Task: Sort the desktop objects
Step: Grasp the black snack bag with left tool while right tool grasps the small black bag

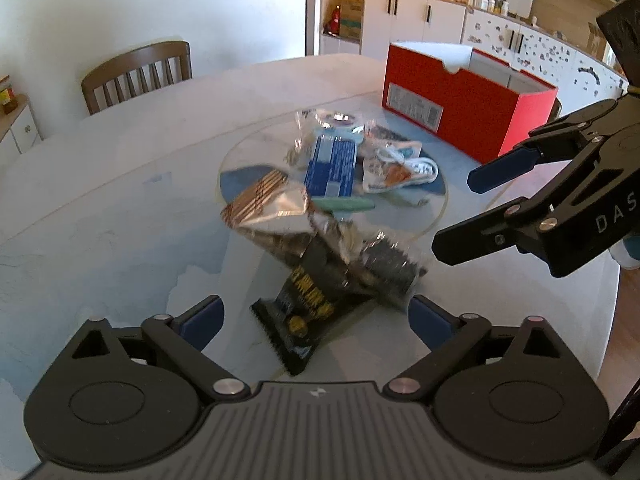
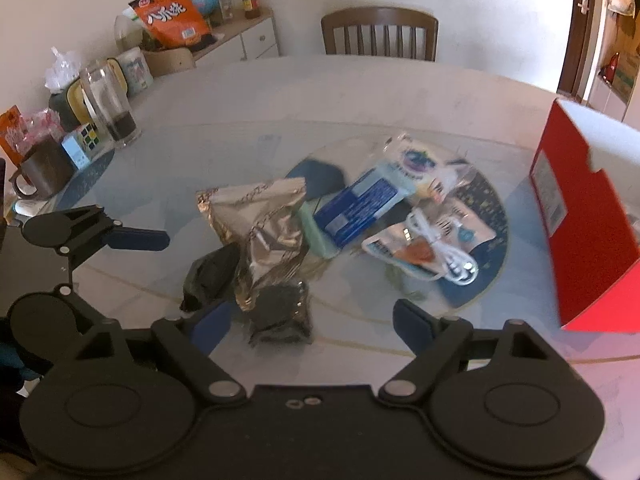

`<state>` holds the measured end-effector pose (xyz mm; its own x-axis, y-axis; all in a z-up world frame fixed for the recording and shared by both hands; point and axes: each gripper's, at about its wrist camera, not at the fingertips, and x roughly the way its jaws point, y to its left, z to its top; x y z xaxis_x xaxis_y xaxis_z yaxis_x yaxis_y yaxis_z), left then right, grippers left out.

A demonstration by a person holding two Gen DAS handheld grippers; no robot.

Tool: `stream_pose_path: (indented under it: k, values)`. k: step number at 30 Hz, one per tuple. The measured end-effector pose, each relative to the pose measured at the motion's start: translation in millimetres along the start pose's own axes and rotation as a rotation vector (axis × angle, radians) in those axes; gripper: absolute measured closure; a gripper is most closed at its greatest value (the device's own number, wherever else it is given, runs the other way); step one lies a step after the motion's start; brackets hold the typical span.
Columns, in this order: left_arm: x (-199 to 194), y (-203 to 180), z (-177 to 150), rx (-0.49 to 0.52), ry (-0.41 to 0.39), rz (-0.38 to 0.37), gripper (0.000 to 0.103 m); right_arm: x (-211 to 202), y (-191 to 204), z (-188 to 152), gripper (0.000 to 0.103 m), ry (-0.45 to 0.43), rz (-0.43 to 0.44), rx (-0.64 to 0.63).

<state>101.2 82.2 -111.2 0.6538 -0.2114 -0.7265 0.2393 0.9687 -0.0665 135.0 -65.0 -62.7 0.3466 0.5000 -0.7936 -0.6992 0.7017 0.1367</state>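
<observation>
A pile of small objects lies on the glass turntable [image 1: 240, 152] of a round table. In the left wrist view my left gripper [image 1: 316, 322] is open, low over a black and yellow packet [image 1: 304, 300]. Beyond it lie a silver foil bag [image 1: 276, 204], a blue box [image 1: 332, 166], a green case [image 1: 344, 205] and a white cable [image 1: 416, 166]. My right gripper [image 1: 460, 214] shows at the right, open and empty. In the right wrist view my right gripper [image 2: 312, 322] is open above a dark clear packet [image 2: 282, 312], next to the foil bag [image 2: 264, 224].
A red open box [image 1: 468, 100] stands at the table's far right, also in the right wrist view [image 2: 588, 216]. A glass jug [image 2: 110, 104], mug [image 2: 40, 168], cube puzzle [image 2: 90, 138] and snack bags sit at the left. A wooden chair [image 2: 380, 34] stands behind.
</observation>
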Motion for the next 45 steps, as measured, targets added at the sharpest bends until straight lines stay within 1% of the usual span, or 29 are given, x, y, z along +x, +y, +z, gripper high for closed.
stream_pose_path:
  k: [5, 9, 10, 12, 15, 18, 20, 22, 23, 25, 27, 31, 32, 34, 36, 40, 41, 45]
  values:
    - [4.8, 7.4, -6.8, 0.020, -0.002, -0.017, 0.011, 12.7, 7.1, 0.9, 0.017, 0.019, 0.010, 0.004]
    - [9.5, 7.8, -6.9, 0.050, -0.009, -0.023, 0.013, 22.5, 11.3, 1.9, 0.020, 0.039, 0.009, 0.001]
    - [10.8, 7.8, -6.5, 0.056, -0.011, -0.027, 0.020, 24.8, 11.9, 2.0, 0.020, 0.043, 0.008, 0.001]
    - [13.8, 7.1, -6.4, 0.067, -0.008, -0.035, 0.027, 29.2, 11.6, 2.0, 0.023, 0.055, 0.004, 0.003]
    - [16.6, 7.9, -7.1, 0.077, -0.011, -0.036, 0.028, 34.6, 11.0, 1.3, 0.025, 0.068, 0.001, 0.007]
    - [18.1, 9.1, -7.3, 0.078, -0.014, -0.041, 0.034, 38.0, 12.2, 1.2, 0.027, 0.075, -0.003, 0.007]
    - [19.1, 9.8, -7.1, 0.079, -0.016, -0.044, 0.035, 39.6, 12.0, 1.4, 0.029, 0.078, -0.004, 0.010]
    - [19.5, 10.1, -7.0, 0.081, -0.018, -0.048, 0.041, 40.9, 12.0, 1.4, 0.030, 0.081, -0.005, 0.012]
    - [19.7, 10.3, -6.8, 0.081, -0.017, -0.052, 0.042, 41.9, 12.1, 1.5, 0.030, 0.083, -0.006, 0.012]
    - [19.6, 10.5, -6.2, 0.082, -0.018, -0.054, 0.044, 42.7, 11.9, 1.3, 0.033, 0.085, -0.006, 0.015]
    - [19.4, 11.1, -6.0, 0.081, -0.020, -0.053, 0.046, 43.4, 11.7, 1.6, 0.039, 0.085, -0.005, 0.017]
    - [17.9, 12.4, -5.8, 0.075, -0.022, -0.055, 0.048, 45.3, 11.2, 2.0, 0.043, 0.091, -0.002, 0.019]
    - [17.7, 12.2, -5.7, 0.076, -0.024, -0.054, 0.049, 45.7, 11.3, 2.1, 0.045, 0.092, -0.002, 0.019]
    - [17.6, 12.0, -5.8, 0.076, -0.023, -0.048, 0.052, 46.3, 11.4, 2.2, 0.047, 0.093, -0.001, 0.021]
    - [17.2, 12.0, -5.7, 0.073, -0.021, -0.049, 0.054, 47.2, 11.2, 2.0, 0.051, 0.095, 0.002, 0.024]
    - [17.7, 9.4, -5.8, 0.085, -0.015, -0.034, 0.059, 46.1, 10.4, 0.9, 0.057, 0.089, 0.004, 0.032]
    - [17.6, 9.0, -5.7, 0.084, -0.014, -0.031, 0.059, 45.9, 10.0, 1.0, 0.060, 0.088, 0.004, 0.035]
    - [15.3, 8.6, -5.2, 0.072, -0.018, -0.026, 0.063, 44.6, 9.2, 1.5, 0.063, 0.083, 0.004, 0.036]
